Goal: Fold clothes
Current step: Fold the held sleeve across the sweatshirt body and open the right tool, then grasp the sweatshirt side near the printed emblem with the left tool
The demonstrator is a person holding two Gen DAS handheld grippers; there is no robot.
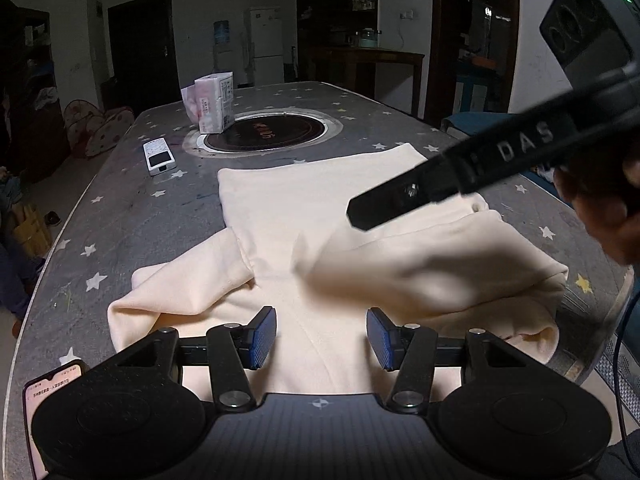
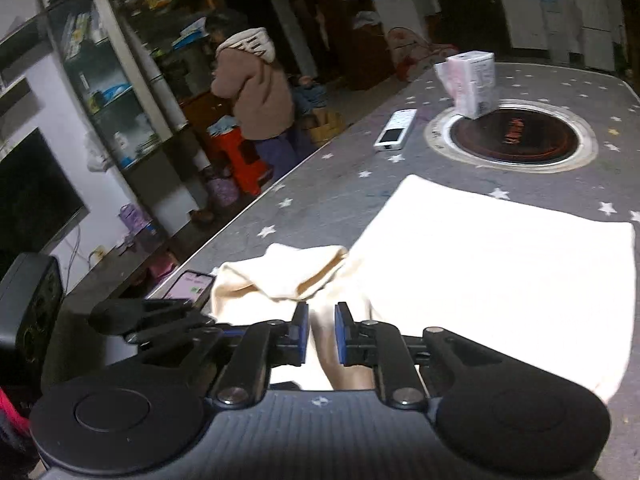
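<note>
Cream garment (image 1: 320, 216) lies on your star-patterned table (image 1: 132, 216) in the left wrist view, its long axis running away from you toward the round inset burner (image 1: 272, 132), one sleeve (image 1: 180, 292) splayed left near the table's edge. Your left gripper (image 1: 321, 338) hovers just above the near hem, jaws wide apart and holding nothing. Your right tool crosses the upper right, its arm lettered "DAS".

From the right wrist view, the garment (image 2: 500, 280) stretches toward the far right, sleeve (image 2: 288, 276) bunched beside a lit phone (image 2: 188, 286). Your right gripper (image 2: 322, 334) has its jaws narrowly apart with cloth between them; whether they pinch it cannot be told.
</note>
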